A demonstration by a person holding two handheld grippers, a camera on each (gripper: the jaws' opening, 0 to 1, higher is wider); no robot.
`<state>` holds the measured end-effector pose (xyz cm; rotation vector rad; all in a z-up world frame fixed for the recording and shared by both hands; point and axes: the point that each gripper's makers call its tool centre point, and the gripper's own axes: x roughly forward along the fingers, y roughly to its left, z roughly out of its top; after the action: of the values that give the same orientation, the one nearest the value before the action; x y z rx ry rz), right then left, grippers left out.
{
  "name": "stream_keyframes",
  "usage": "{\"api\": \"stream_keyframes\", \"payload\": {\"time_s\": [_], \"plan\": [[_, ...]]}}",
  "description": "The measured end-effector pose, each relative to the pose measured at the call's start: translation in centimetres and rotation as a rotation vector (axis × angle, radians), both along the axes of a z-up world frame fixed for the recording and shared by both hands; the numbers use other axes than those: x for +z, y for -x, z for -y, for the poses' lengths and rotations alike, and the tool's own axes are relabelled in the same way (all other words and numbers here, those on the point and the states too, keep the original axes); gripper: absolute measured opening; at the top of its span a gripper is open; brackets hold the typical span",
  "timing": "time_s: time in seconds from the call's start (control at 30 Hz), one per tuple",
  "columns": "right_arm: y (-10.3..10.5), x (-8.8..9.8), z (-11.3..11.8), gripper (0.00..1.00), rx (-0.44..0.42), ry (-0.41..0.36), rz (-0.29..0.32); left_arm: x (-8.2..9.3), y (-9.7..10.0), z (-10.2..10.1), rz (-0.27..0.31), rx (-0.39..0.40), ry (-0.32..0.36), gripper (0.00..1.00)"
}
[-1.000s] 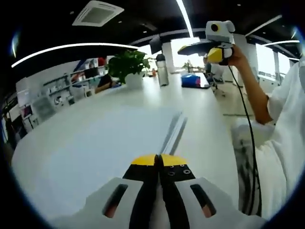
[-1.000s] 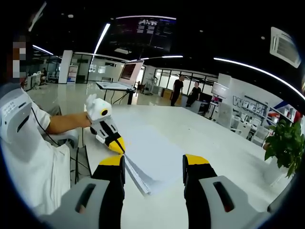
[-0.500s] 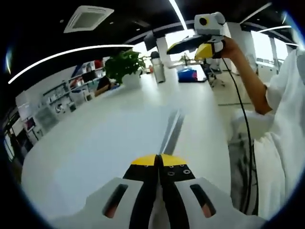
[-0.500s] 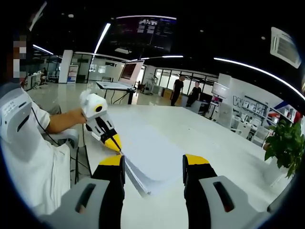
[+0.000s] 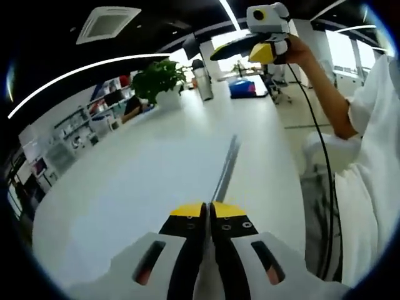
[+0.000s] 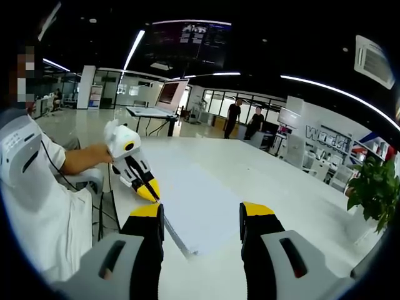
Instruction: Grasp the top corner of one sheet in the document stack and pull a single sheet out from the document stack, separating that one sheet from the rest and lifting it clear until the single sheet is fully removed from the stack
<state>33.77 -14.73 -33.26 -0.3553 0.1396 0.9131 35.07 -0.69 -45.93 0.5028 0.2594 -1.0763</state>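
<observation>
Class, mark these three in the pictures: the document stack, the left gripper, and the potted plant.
document stack (image 6: 197,206), right gripper view, on its white top sheet.
left gripper (image 6: 150,192), right gripper view, at its yellow fingertips.
potted plant (image 5: 156,80), left gripper view, on its green leaves.

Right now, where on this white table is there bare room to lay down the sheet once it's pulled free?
The table is bare between the document stack and the potted plant, and beyond the stack's far edge. It is crowded at the near corner, where the left gripper pinches the stack and the right gripper hovers.
</observation>
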Motion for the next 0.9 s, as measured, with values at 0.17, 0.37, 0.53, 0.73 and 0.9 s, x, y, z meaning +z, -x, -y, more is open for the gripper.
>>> {"api": "stream_keyframes", "payload": {"time_s": [0.17,0.37,0.53,0.73,0.9], "plan": [[0.08,0.03,-0.1,0.48,0.007,0.0,0.002,-0.02,-0.28,0.12,-0.025,-0.004,0.05,0.07],[0.09,-0.01,-0.08,0.48,0.006,0.001,0.001,-0.08,-0.13,0.02,-0.025,-0.002,0.027,0.07],[0.1,-0.03,-0.06,0.48,0.006,0.001,0.001,-0.05,-0.29,-0.23,-0.005,0.004,0.009,0.11],[0.19,-0.08,-0.15,0.48,0.007,0.003,0.002,-0.24,-0.19,-0.22,-0.03,0.006,0.015,0.09],[0.22,-0.12,-0.22,0.48,0.006,0.001,0.001,-0.26,-0.14,-0.43,-0.149,0.045,0.092,0.09]]}}
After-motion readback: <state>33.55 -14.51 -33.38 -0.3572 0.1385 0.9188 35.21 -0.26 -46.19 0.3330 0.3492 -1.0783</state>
